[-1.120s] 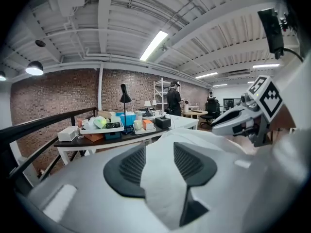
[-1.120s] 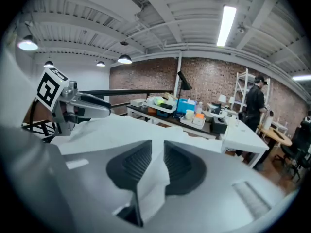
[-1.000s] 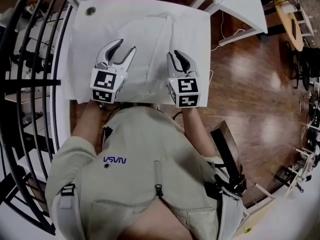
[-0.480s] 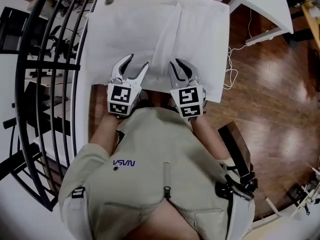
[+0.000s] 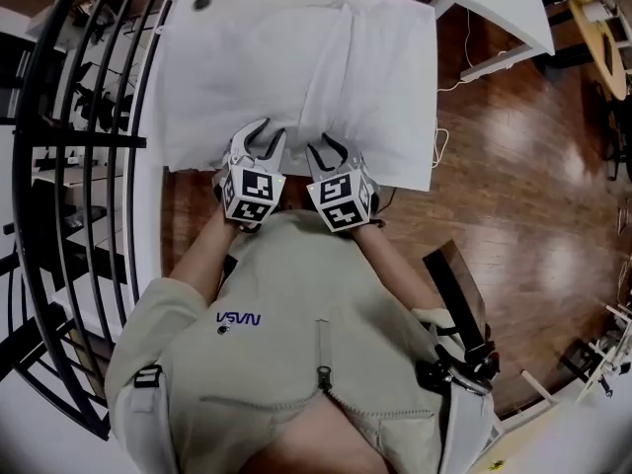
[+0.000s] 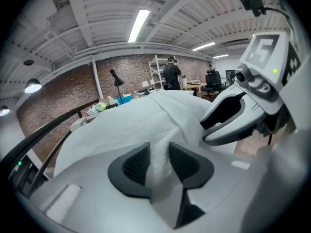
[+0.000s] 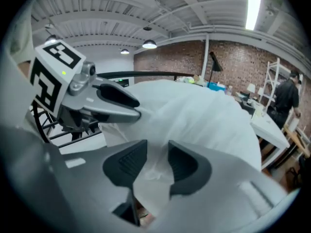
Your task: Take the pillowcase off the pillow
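While the white pillowcase point(image 5: 296, 77) wholly covers its pillow, which lies flat across the white table point(image 5: 184, 13), both tongs work at its near edge, just in front of the person. The left gripper point(image 6: 159, 161) has just been closing and now pinches a raised fold of the case between its pads. The right gripper point(image 7: 151, 161) has just been opening. Its jaws stand apart with loose cloth sitting between them, not clamped as far as I can judge. The 2 tools sit close beside each other, near the middle of that edge.

The risk from here, I'd say, is how deep the grip goes. If the left pinch has caught pillow filling along with the cloth, pulling will drag the whole pillow toward the table edge rather than slide the case off. If it holds only a thin fold, the fabric may slip out under load. With the right jaws unclamped, 1 gripper alone would carry the pull. Nothing pins the pillow, so it could slide off toward the wooden floor point(image 5: 523, 166).
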A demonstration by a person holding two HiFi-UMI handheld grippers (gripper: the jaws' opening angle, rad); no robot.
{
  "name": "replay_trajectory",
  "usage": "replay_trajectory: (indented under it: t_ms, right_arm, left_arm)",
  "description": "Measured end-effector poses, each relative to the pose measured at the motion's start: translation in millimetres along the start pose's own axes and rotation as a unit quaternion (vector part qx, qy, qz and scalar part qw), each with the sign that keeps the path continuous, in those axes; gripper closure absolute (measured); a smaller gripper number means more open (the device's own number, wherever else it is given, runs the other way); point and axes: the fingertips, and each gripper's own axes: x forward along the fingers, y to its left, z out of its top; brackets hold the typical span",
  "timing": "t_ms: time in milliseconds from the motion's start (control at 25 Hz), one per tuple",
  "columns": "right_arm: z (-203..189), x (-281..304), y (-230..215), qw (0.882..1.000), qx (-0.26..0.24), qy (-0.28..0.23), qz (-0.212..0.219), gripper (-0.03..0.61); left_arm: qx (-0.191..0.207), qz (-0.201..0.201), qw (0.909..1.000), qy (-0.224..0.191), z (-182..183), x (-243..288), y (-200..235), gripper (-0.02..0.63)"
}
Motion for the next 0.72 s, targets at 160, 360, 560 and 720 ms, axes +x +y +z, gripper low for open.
replay_trajectory:
  t_ms: [160,360,560,720]
  right_arm:
    - [0,17,-9,0.996,-0.055,0.018,-0.069,0.516]
    - [4,-20,-46,0.989,-0.009,-0.005,-0.146,0.569]
    - [-6,-59,-91,0.974,0.036,-0.011,-0.223,0.57]
    - [-41,-69,-120,0.964,0.077,0.016,-0.254,0.571]
  left_arm:
    - [0.034,-0.003,0.9993,-0.012,5,-3,7,0.586]
    - [0.009,0.014,0.9978,-0.064,38,-15,32,0.592]
    - [0.012,0.023,0.9957,-0.089,69,-21,59,0.592]
    - [-0.029,0.019,0.9966,-0.075,55,-21,64,0.594]
